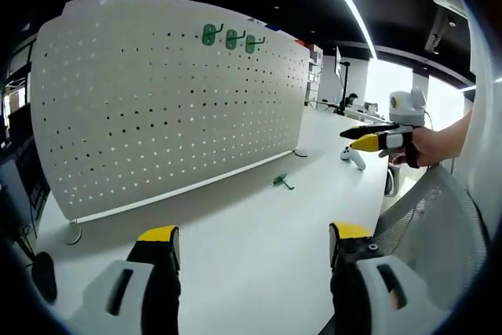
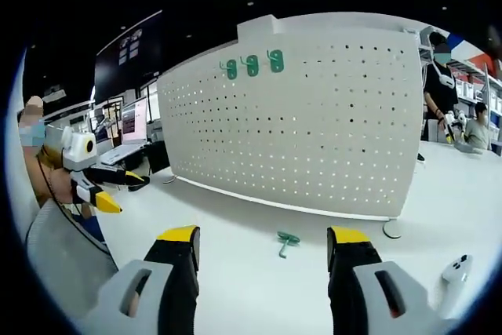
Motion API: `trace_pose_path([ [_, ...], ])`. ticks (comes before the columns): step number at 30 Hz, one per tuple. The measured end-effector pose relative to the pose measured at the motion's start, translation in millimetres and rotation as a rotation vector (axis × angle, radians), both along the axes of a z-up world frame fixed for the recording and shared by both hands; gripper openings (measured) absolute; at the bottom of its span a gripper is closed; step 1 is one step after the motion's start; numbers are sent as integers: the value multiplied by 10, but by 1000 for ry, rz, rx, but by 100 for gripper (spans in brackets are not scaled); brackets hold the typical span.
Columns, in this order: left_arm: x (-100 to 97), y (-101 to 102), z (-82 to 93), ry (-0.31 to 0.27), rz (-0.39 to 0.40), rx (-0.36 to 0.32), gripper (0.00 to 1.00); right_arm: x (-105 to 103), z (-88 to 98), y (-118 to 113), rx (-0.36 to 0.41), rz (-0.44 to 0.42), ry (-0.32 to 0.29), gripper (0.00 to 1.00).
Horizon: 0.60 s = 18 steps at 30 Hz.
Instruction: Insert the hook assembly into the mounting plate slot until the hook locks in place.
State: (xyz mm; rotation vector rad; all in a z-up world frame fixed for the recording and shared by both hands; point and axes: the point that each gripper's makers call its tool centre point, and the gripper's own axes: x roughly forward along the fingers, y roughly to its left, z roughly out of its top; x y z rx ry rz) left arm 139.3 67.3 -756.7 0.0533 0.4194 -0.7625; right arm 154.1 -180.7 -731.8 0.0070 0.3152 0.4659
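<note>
Meanwhile both grippers (image 1: 253,245) (image 2: 263,247) gape, unloaded — green hook (image 2: 286,241) lies unobstructed before the pegboard (image 2: 314,115).

My left gripper view faces the white perforated pegboard (image 1: 169,103) from its right; my right gripper view faces it (image 2: 306,115) from its left, both sharing the small green plastic hook (image 1: 281,182) (image 2: 286,241).

An open-plan lab or office: monitors (image 2: 133,119) at nine o'clock, ceiling strip lights (image 1: 345,1), long white bench (image 1: 259,233).

4 green hooks (image 2: 287,241), 1 pegboard (image 2: 314,123)
</note>
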Motion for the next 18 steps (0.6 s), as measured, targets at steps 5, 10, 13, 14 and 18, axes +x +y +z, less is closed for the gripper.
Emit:
trace_pose_path([
  [5,-2,2,-3,0,0,1,80,-6,-56,4,-2,0,24,65],
  [10,-2,9,-10,3,0,2,80,-19,-90,4,-9,1,40,65],
  [13,-2,4,-5,2,0,1,80,-21,-95,-1,-9,0,43,65],
  [14,-3,-1,-3,3,-1,-1,80,-23,-93,1,-9,-1,44,65],
  [18,-5,-24,-2,3,-7,-1,81,-26,-107,-1,-11,-1,47,66],
])
